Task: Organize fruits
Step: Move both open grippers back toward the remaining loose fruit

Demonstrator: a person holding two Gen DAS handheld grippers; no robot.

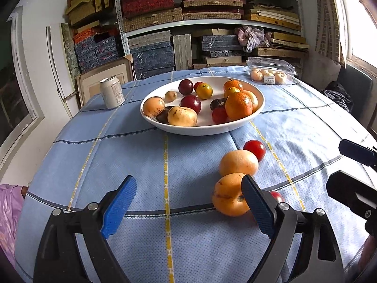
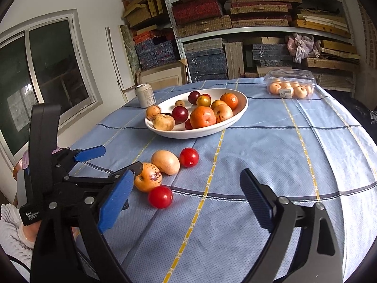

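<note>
my left gripper [image 1: 188,202] gapes empty; the spotted yellow fruit [image 1: 227,194] touches its right-hand finger, lower right of frame. my right gripper [image 2: 186,195], also agape, sits farther off.

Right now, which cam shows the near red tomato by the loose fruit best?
Right wrist: the near red tomato lies whole and unblocked. Left wrist shows only a sliver behind the left gripper's finger.

Drink can [image 1: 112,92] upright, upper left of my left view; shelves of patterned boxes [image 1: 153,4] behind; window [image 2: 42,70] left in my right view.
</note>
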